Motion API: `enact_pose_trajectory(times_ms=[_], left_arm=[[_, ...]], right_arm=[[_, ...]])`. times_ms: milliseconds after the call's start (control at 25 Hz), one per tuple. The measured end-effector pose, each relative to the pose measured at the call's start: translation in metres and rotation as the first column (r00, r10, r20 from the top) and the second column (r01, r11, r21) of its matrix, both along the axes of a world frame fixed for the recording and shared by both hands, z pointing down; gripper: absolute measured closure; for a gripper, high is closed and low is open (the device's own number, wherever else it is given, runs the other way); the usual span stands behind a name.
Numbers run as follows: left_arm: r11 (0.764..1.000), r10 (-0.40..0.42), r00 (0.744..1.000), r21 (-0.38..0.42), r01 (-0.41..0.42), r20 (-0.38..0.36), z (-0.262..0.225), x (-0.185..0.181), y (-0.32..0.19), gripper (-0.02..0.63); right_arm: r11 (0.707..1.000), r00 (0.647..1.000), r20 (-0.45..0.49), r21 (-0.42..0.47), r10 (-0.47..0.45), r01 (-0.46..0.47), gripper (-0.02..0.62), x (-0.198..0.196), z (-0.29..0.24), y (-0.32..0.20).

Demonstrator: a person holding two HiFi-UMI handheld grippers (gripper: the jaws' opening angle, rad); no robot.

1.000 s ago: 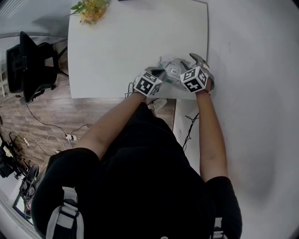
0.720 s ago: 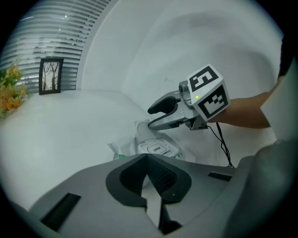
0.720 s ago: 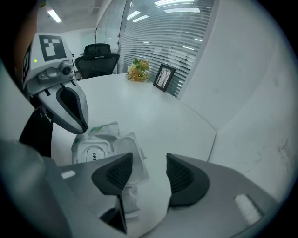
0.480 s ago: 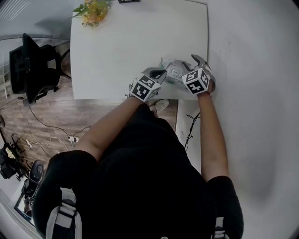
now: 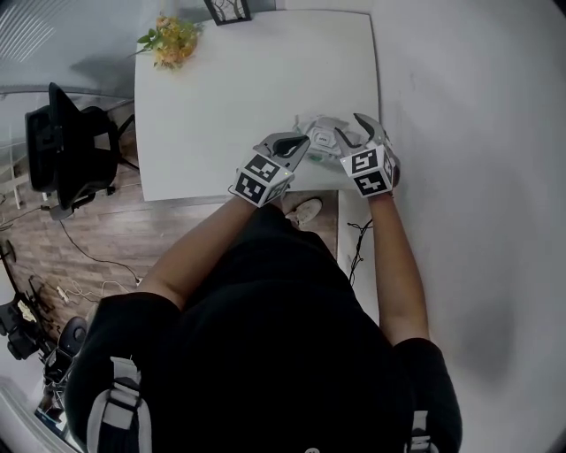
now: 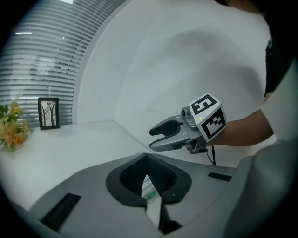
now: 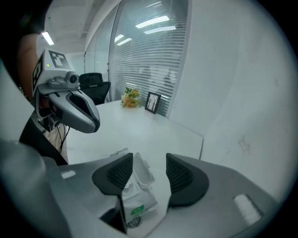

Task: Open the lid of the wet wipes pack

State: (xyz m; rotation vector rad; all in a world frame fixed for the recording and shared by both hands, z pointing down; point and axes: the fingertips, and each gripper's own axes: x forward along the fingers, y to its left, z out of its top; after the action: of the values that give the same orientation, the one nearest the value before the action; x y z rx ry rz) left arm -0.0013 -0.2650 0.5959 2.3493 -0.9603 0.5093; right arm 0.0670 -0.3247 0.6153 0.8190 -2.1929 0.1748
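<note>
The wet wipes pack (image 5: 320,133) sits on the desk (image 5: 212,97) near its right edge, lid (image 7: 141,173) looking popped up already, just below the spread, empty fingers of my right gripper (image 7: 149,160), which is nearer than my left gripper (image 6: 145,158), fingers clenched on nothing.

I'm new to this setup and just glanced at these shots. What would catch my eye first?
Two marker-cube grippers hover over the near right corner of the white table: the left gripper, jaws together, and the right gripper, jaws apart. Between them lies the wet wipes pack, its lid flipped up. Yellow flowers and a picture frame stand along the far edge.
</note>
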Motion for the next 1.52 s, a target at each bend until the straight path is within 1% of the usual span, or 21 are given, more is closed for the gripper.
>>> enact_pose_trajectory(times_ms=[80,160,240,360,440,520,720,800,960,1120,1280,1440,1520], left_arm=[[0.999,0.001,1.000,0.044,0.000,-0.011,-0.019,0.001,0.003,0.600],[0.996,0.005,1.000,0.094,-0.004,-0.017,-0.037,0.002,0.006,0.600],[0.989,0.013,1.000,0.146,-0.009,-0.022,-0.055,0.003,0.010,0.600],[0.975,0.025,0.999,0.223,-0.016,-0.037,-0.086,0.006,0.017,0.600],[0.964,0.030,0.998,0.265,-0.016,-0.048,-0.104,0.007,0.021,0.600],[0.955,0.033,0.998,0.297,-0.014,-0.061,-0.120,0.009,0.026,0.600],[0.936,0.048,0.995,0.353,-0.013,-0.089,-0.155,0.013,0.037,0.600],[0.930,0.058,0.993,0.366,-0.018,-0.099,-0.163,0.016,0.040,0.600],[0.915,0.073,0.993,0.402,-0.030,-0.092,-0.178,0.022,0.044,0.600],[0.898,0.085,0.993,0.438,-0.039,-0.085,-0.193,0.027,0.045,0.600],[0.887,0.093,0.990,0.460,-0.035,-0.103,-0.209,0.031,0.046,0.600],[0.863,0.105,0.987,0.504,-0.032,-0.119,-0.234,0.033,0.044,0.600],[0.858,0.113,0.985,0.514,-0.031,-0.129,-0.245,0.032,0.043,0.600]], right_arm=[[1.000,0.997,0.075,0.012,0.024,-0.025,0.367,-0.002,-0.021,0.008],[0.999,0.985,0.166,0.014,0.050,-0.053,0.368,-0.003,-0.044,0.018],[0.997,0.964,0.259,0.019,0.069,-0.077,0.373,-0.002,-0.066,0.029],[0.993,0.921,0.381,0.044,0.083,-0.108,0.398,0.000,-0.102,0.044],[0.990,0.897,0.435,0.070,0.083,-0.125,0.420,0.003,-0.122,0.054],[0.985,0.879,0.471,0.102,0.077,-0.141,0.448,0.007,-0.139,0.063],[0.973,0.845,0.531,0.162,0.057,-0.167,0.536,0.019,-0.175,0.083],[0.968,0.837,0.544,0.176,0.055,-0.178,0.555,0.024,-0.183,0.088],[0.960,0.829,0.557,0.203,0.051,-0.195,0.579,0.031,-0.200,0.097],[0.951,0.824,0.565,0.237,0.032,-0.200,0.584,0.036,-0.222,0.106],[0.943,0.820,0.572,0.271,0.004,-0.194,0.584,0.040,-0.239,0.110],[0.934,0.810,0.586,0.296,-0.011,-0.202,0.584,0.043,-0.259,0.110],[0.926,0.804,0.594,0.314,-0.018,-0.211,0.584,0.040,-0.271,0.109]])
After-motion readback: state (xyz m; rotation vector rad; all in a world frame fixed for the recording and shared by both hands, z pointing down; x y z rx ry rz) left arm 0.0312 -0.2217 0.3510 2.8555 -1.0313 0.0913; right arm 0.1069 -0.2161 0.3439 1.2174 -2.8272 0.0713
